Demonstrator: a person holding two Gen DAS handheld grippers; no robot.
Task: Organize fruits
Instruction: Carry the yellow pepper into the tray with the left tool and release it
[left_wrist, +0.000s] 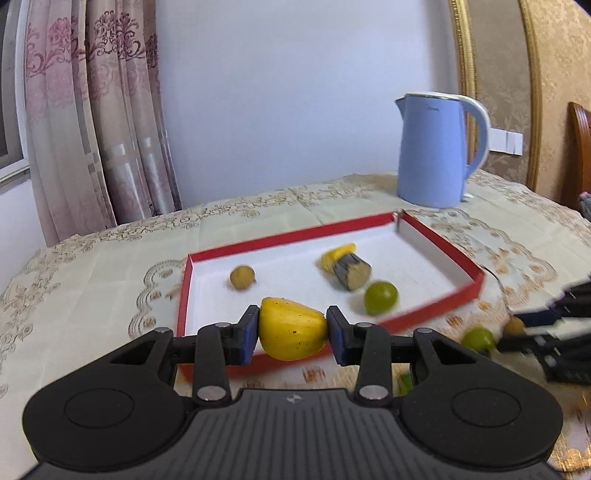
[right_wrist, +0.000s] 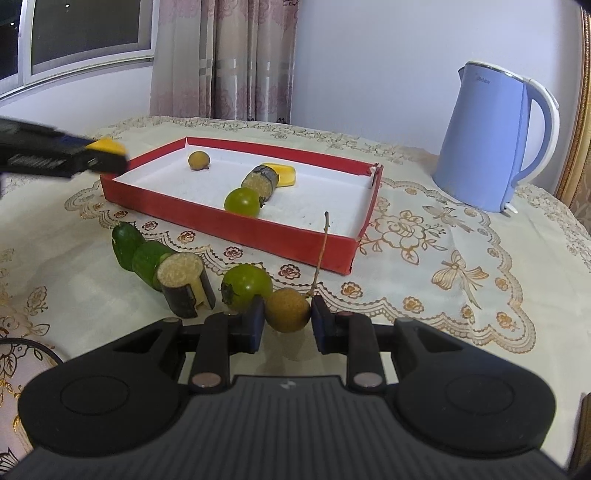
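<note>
**Fruits split between red tray and tablecloth, one piece in each claw**

Fruits lie in two groups. The yellow fruit piece (left_wrist: 291, 329) is pinched between the blue pads of the left gripper (left_wrist: 291, 332), held above the near rim of the red tray (left_wrist: 436, 240). Ahead of that claw, inside the tray, sit a brown longan (left_wrist: 242, 277), a cut sugarcane stub (left_wrist: 351, 275) with a yellow slice (left_wrist: 332, 255) touching it behind, and a green tomato (left_wrist: 381, 297) just right of the stub.

The right gripper (right_wrist: 287, 314) has its pads on either side of a stemmed longan (right_wrist: 287, 309) on the cloth; the left pad touches it, while contact on the right side is hard to judge. Just left of this claw lie a second green tomato (right_wrist: 246, 286), a split sugarcane piece (right_wrist: 184, 284) and two cucumber chunks (right_wrist: 138, 254), all outside the tray, which lies further ahead.

A cream tablecloth (right_wrist: 443, 258) with gold floral embroidery covers the table. A light blue kettle (right_wrist: 495, 140) stands beyond the tray to the right. Behind hang patterned pink curtains (left_wrist: 99, 122) against a pale wall (left_wrist: 277, 92), with a window (right_wrist: 88, 29) at far left.

The left wrist view is motion-blurred; the right gripper appears there only as a dark smear at the right edge. A dark-rimmed object (right_wrist: 22, 354) at the right view's lower left is cut off.
</note>
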